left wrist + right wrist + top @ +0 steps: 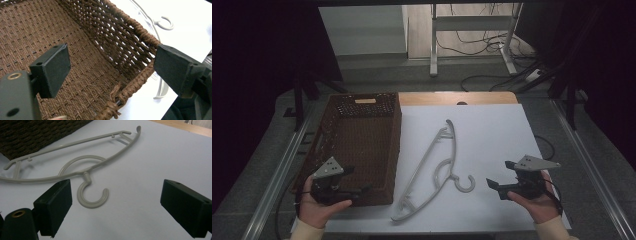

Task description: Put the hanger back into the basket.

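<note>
The white hanger (432,170) lay flat mid-table, just beside the wicker basket (362,145) at the left edge. The left gripper (343,189) and the right gripper (498,184) were held wide open, empty, seemingly readied for a pickup.

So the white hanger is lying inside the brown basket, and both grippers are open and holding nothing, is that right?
Not quite. The hanger lies on the white table beside the basket, not inside it, as the high view shows. The rest stands: the left gripper and right gripper are both open and holding nothing.
</note>
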The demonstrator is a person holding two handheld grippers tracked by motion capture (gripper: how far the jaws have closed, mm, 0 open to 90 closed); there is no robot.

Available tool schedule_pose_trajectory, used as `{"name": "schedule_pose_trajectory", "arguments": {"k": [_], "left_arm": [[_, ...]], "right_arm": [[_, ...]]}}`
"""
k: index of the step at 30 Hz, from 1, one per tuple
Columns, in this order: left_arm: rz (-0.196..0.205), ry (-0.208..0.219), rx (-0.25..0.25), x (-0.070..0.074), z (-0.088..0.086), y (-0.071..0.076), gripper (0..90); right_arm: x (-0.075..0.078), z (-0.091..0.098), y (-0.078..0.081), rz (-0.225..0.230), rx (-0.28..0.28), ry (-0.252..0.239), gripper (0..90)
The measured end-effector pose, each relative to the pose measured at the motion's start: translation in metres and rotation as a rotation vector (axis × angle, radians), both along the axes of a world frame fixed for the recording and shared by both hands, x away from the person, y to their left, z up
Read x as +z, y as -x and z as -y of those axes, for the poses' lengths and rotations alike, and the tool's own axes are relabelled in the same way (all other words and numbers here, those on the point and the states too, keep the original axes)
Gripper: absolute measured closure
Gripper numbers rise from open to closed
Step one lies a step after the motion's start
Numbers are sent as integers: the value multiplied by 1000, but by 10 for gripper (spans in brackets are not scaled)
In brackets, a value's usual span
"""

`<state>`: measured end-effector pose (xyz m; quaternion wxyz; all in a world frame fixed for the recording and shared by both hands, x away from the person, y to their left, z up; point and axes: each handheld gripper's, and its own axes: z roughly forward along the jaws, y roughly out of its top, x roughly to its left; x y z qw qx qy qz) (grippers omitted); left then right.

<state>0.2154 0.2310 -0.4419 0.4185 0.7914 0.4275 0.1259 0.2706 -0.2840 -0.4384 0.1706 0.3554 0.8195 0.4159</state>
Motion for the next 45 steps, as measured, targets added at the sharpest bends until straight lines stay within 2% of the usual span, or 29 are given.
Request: {"name": "schedule_pose_trajectory", "arguments": {"k": [15,20,24,32,40,45], "left_arm": [[1,7,-20,7,4,-6,146],[-22,9,-15,8,8,-7,160],[-35,6,-11,9,14,-8,165],[-19,-12,-43,16,26,-2,181],[-35,-7,-45,15,35,0,213],[-29,3,-58,19,41,0,223]], "right_arm": [[-7,1,-9,-27,0,-2,114],[-9,1,-10,-35,17,6,117],[-8,-1,-13,-28,28,9,118],[-5,-4,-10,-6,48,17,120],[-4,-3,-9,-1,46,23,123],[-4,-4,-9,2,50,32,123]]}}
